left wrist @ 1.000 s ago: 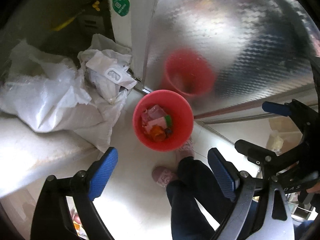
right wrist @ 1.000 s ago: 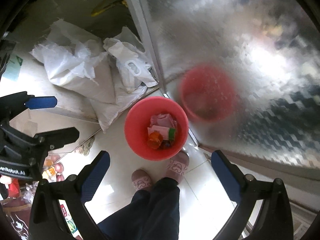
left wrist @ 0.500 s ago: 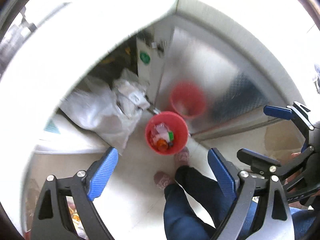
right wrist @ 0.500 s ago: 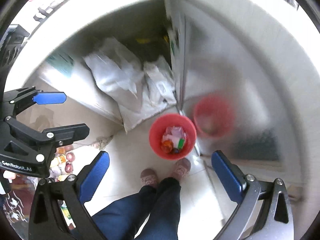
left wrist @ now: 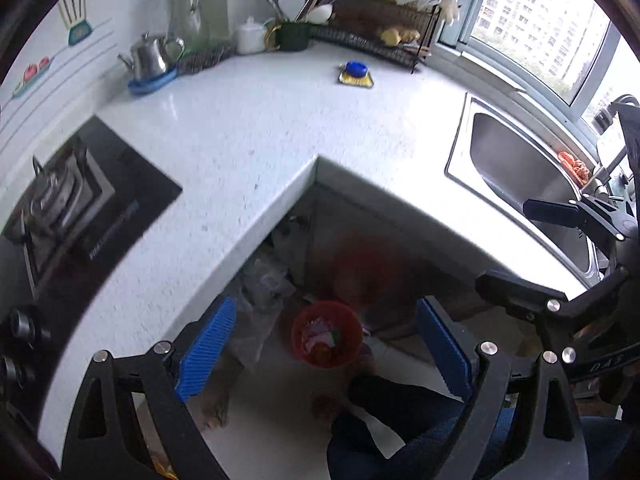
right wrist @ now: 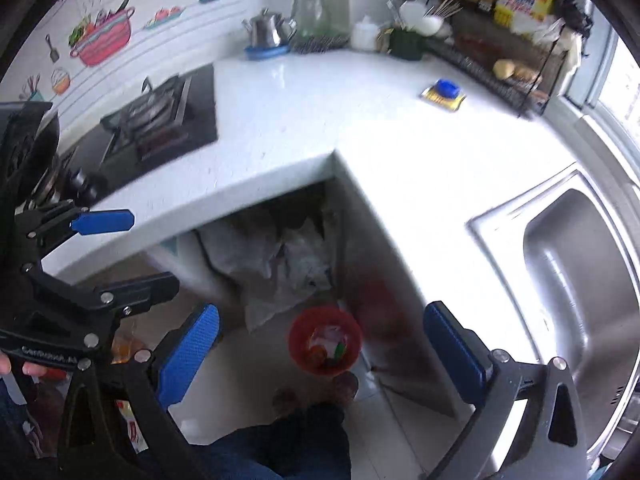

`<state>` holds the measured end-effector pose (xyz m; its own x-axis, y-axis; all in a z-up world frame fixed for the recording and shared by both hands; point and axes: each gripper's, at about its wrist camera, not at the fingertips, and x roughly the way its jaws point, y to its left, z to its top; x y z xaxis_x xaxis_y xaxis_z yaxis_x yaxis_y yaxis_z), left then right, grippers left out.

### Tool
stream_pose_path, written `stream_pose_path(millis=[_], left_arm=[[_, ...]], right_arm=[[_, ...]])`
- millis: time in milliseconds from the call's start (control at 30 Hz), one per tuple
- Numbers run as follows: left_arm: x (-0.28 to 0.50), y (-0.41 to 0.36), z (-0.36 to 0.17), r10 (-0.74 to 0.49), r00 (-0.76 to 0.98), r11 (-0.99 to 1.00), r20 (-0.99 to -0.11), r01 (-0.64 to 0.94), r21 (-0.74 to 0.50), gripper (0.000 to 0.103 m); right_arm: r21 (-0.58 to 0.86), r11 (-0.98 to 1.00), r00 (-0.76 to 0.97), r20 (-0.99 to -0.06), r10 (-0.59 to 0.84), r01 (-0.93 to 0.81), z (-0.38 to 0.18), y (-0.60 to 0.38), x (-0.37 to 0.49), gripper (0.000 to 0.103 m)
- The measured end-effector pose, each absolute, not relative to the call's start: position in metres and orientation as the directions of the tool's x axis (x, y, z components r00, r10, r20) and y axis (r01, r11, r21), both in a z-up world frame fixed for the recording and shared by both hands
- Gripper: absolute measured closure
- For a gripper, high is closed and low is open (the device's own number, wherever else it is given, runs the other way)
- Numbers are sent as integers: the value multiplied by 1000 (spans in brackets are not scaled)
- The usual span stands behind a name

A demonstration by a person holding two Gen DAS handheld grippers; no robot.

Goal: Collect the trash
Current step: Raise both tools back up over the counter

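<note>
A red trash bin point(left wrist: 326, 334) with several pieces of trash in it stands on the floor below the counter corner; it also shows in the right wrist view point(right wrist: 325, 340). My left gripper point(left wrist: 325, 350) is open and empty, held high above the bin. My right gripper point(right wrist: 320, 354) is open and empty, also high above the bin. A yellow packet with a blue lid on it point(left wrist: 356, 74) lies on the white counter point(left wrist: 240, 140); the right wrist view shows the packet point(right wrist: 443, 94) too.
A gas stove point(right wrist: 156, 120) is set in the counter at the left. A steel sink point(right wrist: 576, 272) is at the right. A kettle point(right wrist: 267, 32), jars and a dish rack point(right wrist: 512, 68) stand along the back. White bags point(right wrist: 288, 268) lie under the counter. The person's feet point(right wrist: 316, 394) are by the bin.
Both grippers have risen from close above the bin to above counter height. The counter, stove and sink have come into view. Both stay open.
</note>
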<state>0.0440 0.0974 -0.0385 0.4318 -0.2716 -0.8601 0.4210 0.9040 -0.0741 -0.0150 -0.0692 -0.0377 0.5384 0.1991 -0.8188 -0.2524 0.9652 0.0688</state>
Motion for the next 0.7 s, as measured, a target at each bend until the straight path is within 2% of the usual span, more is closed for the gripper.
stream_pose_path(millis=[267, 567, 700], left_arm=[[83, 67, -3, -281, 472, 891, -835, 453, -44, 13], [162, 22, 21, -276, 492, 880, -826, 474, -11, 13], [210, 3, 23, -291, 483, 893, -826, 447, -53, 13]], right_arm=[[73, 974, 596, -780, 190, -216, -3, -87, 6, 1], [111, 979, 628, -753, 197, -174, 27, -128, 73, 1], [105, 978, 629, -752, 197, -181, 34, -146, 111, 1]])
